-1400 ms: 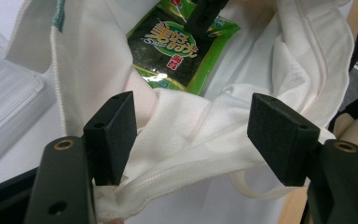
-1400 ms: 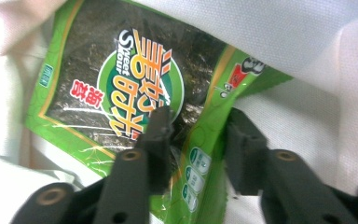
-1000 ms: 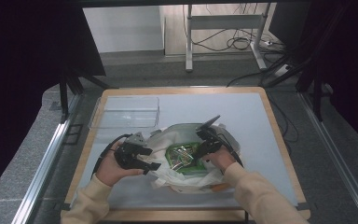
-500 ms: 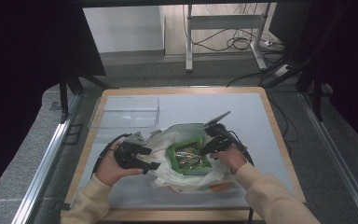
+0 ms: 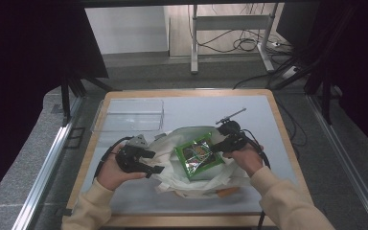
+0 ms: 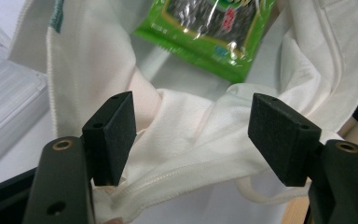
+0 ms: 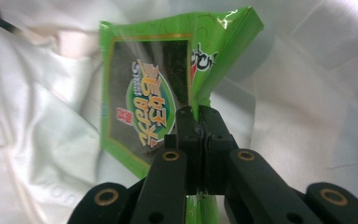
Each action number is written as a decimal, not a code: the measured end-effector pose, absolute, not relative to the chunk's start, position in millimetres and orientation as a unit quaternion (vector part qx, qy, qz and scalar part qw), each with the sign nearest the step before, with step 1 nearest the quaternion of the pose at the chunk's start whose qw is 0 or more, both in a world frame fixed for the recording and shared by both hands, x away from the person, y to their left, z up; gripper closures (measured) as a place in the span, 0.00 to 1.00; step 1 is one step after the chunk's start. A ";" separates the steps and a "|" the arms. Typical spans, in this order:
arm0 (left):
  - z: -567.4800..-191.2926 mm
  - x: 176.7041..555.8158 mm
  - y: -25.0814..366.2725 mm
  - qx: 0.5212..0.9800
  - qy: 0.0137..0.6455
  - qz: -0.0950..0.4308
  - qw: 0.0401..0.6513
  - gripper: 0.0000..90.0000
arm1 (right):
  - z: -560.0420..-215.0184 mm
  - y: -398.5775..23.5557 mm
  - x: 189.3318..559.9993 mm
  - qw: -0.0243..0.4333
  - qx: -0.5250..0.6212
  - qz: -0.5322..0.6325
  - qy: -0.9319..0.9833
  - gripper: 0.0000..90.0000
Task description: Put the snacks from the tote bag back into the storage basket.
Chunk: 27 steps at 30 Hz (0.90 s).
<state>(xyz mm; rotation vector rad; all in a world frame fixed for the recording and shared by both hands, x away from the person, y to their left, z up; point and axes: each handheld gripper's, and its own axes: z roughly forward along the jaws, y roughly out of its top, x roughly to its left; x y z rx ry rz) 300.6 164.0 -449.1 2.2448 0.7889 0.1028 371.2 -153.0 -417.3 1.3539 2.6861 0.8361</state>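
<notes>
A white cloth bag [image 5: 172, 178] lies crumpled on the table in front of the person. My right gripper [image 5: 216, 143] is shut on the edge of a green seaweed packet [image 5: 199, 156] and holds it tilted above the bag's mouth. In the right gripper view the jaws [image 7: 198, 122] pinch the packet [image 7: 144, 93] at its lower edge, with bag cloth [image 7: 37, 140] behind. My left gripper [image 5: 156, 163] stands open at the bag's left side. In the left gripper view its pads [image 6: 116, 130] are wide apart, with the bag's hemmed rim [image 6: 200, 140] lying between them and the packet [image 6: 209, 28] beyond.
A clear plastic tray [image 5: 132, 115] sits at the table's back left, and its corner [image 6: 4, 93] is in the left gripper view. The pale table top has a wooden rim [image 5: 282, 129]. An orange tag [image 5: 227, 192] peeks from under the bag near the front.
My right gripper has risen with the green packet, drawing it up from the bag's mouth. The left gripper has stayed in place with its jaws wide.
</notes>
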 end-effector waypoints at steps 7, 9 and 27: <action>-448.1 300.8 166.0 0.873 0.310 0.042 0.374 0.35 | -401.7 -157.2 369.4 0.027 0.403 0.292 0.867 0.97; -447.6 300.9 166.9 0.873 0.310 0.042 0.375 0.35 | -398.8 -158.1 368.6 0.033 0.397 0.299 0.867 0.97; -436.2 297.0 172.7 0.867 0.312 0.055 0.384 0.35 | -383.2 -173.5 365.0 0.049 0.345 0.345 0.871 0.97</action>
